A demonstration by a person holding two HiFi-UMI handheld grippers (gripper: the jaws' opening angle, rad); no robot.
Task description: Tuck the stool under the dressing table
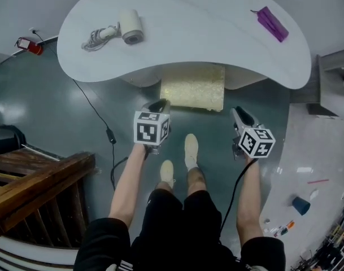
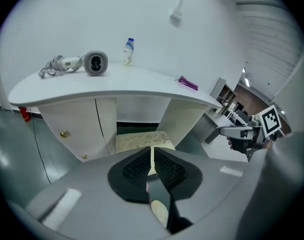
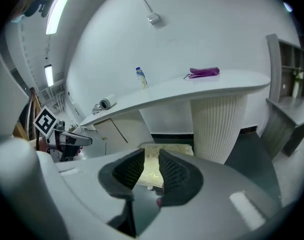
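The stool (image 1: 193,87), with a pale gold seat, stands on the floor with its far part beneath the white dressing table (image 1: 177,44). It also shows below the tabletop in the left gripper view (image 2: 139,140) and in the right gripper view (image 3: 174,150). My left gripper (image 1: 159,104) hangs in the air short of the stool's near left corner. Its jaws (image 2: 152,156) are shut and hold nothing. My right gripper (image 1: 238,113) floats to the right of the stool's near corner. Its jaws (image 3: 152,166) stand a little apart with nothing between them.
On the tabletop lie a hair dryer (image 1: 126,28) with a coiled cord, a purple item (image 1: 271,22) and a small bottle (image 2: 128,50). A black cable (image 1: 98,117) trails over the floor at left. A wooden stair rail (image 1: 36,179) is at lower left. My feet (image 1: 186,151) stand just behind the stool.
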